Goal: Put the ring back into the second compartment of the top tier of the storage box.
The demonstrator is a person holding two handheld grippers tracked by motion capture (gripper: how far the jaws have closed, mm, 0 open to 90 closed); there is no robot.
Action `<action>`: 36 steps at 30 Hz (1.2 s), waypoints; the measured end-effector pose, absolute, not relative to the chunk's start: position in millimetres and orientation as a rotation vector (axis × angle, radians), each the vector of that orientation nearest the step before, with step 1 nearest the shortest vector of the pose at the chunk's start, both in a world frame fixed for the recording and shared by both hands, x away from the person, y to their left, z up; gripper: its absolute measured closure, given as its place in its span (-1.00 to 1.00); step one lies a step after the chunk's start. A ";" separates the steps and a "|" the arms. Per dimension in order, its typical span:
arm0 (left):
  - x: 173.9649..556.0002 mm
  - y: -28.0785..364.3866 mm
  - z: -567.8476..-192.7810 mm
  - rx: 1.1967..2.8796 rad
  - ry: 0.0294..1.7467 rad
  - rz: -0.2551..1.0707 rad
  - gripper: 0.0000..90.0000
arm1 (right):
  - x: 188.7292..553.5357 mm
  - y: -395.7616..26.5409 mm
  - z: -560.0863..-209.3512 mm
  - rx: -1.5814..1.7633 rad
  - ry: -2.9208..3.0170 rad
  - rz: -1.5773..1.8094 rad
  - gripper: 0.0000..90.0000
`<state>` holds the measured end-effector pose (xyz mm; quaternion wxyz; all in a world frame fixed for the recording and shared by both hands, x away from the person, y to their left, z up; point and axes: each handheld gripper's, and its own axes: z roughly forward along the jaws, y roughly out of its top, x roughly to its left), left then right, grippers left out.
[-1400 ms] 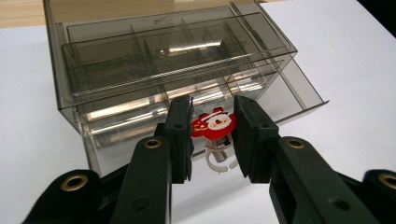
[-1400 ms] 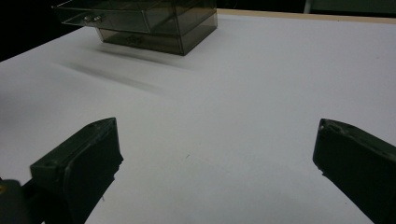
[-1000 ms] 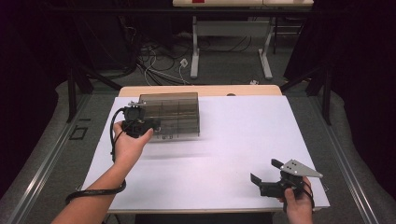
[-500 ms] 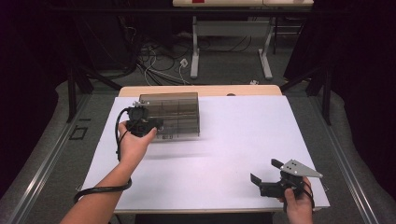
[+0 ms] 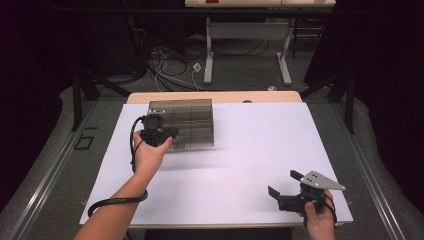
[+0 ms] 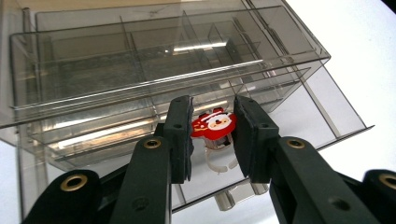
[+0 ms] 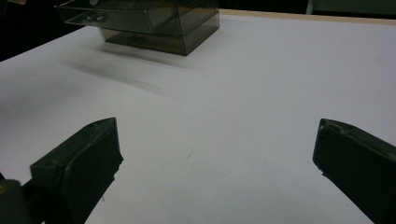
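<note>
While poised over open drawer point(image 6: 299, 116) of smoky organizer point(image 5: 182, 122): left gripper point(image 6: 212, 140) jaws pinching Santa ring point(image 6: 215, 127), no legible writing; right gripper point(image 7: 215, 172) jaws spread.

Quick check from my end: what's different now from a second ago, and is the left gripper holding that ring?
The left gripper has sunk a little along the front of the smoky drawer box, above its open bottom drawer. Its jaws are shut on the Santa ring. Nothing was taken or let go. The right gripper kept its place near the table's front right, jaws open, and the box did not shift.
</note>
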<state>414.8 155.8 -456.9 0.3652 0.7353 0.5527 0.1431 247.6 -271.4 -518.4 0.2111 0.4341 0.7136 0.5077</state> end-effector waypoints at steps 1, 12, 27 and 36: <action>415.1 154.2 -458.2 1.894 1.422 0.363 0.52 | 247.6 -271.7 -518.2 1.204 1.988 1.406 -0.99; 416.8 139.9 -466.6 1.920 1.404 0.348 0.51 | 247.5 -271.7 -518.0 1.201 1.987 1.408 -0.99; 417.8 137.0 -465.4 1.933 1.392 0.350 0.49 | 248.0 -271.4 -518.6 1.198 1.977 1.415 -0.99; 419.9 137.2 -465.2 1.924 1.367 0.371 0.28 | 248.1 -273.5 -519.1 1.204 1.983 1.413 -0.99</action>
